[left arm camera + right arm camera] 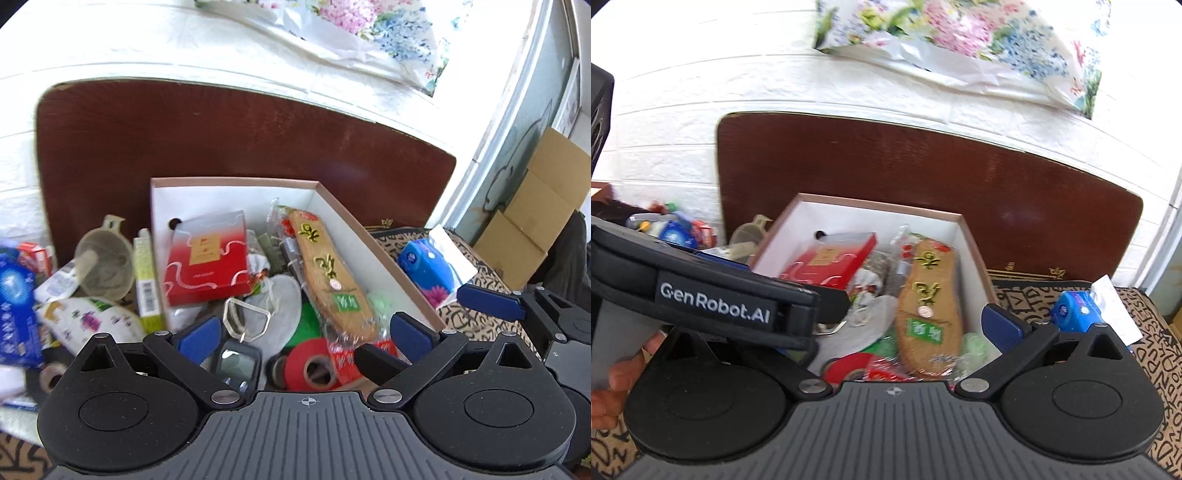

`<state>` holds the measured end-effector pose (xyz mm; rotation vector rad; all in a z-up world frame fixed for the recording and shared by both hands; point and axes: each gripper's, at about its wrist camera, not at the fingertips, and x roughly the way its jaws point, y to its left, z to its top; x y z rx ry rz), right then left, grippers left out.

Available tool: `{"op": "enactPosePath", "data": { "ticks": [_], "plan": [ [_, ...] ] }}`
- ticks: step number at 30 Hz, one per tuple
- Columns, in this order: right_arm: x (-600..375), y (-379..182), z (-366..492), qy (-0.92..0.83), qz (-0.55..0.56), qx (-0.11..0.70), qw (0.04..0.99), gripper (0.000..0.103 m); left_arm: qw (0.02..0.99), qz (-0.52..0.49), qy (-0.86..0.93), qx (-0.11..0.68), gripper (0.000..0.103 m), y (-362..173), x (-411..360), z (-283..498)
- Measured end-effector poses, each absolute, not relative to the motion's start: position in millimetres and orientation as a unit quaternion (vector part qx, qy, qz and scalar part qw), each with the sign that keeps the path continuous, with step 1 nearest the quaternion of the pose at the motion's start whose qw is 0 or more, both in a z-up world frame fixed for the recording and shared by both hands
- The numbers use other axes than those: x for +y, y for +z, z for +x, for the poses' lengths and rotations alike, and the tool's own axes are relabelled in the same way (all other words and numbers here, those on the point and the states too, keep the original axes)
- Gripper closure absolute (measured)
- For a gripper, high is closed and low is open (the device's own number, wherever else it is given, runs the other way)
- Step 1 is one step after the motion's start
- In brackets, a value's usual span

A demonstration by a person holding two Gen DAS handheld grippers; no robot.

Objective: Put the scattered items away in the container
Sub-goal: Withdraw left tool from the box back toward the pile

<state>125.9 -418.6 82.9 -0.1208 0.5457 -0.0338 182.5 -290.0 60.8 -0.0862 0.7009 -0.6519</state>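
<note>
A white cardboard box (236, 190) (875, 212) stands against a brown board and holds a red packet (208, 258) (831, 260), wrapped insoles (328, 273) (929, 306), a red tape roll (314, 363) (849, 365), a metal buckle (245, 319) and other small things. My left gripper (306, 336) is open and empty just above the box's near end. My right gripper (905, 325) is open and empty over the box's near right; its left finger is hidden behind the left hand's strap (713, 299). Outside the box on the left lie a beige cup (105, 262), a green-white carton (146, 277), a patterned pouch (88, 321) and a blue packet (16, 299).
A blue tissue pack (430, 269) (1078, 310) lies on the leopard-print cloth (480, 273) right of the box. Flat cardboard (535, 206) leans at far right. A floral bag (979, 40) hangs on the white brick wall. The right gripper's finger (491, 301) shows in the left wrist view.
</note>
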Motion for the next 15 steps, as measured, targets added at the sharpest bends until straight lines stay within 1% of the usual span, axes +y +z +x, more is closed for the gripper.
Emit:
{"op": "enactPosePath", "data": {
  "ticks": [7, 15],
  "plan": [
    [-383, 74, 91, 0.027, -0.050, 0.276, 0.960, 0.001, 0.888, -0.078, -0.293, 0.347, 0.000, 41, -241, 139],
    [-328, 48, 48, 0.083, -0.040, 0.278, 0.956, 0.001, 0.897, -0.096, -0.256, 0.348, 0.000, 14, -183, 88]
  ]
}}
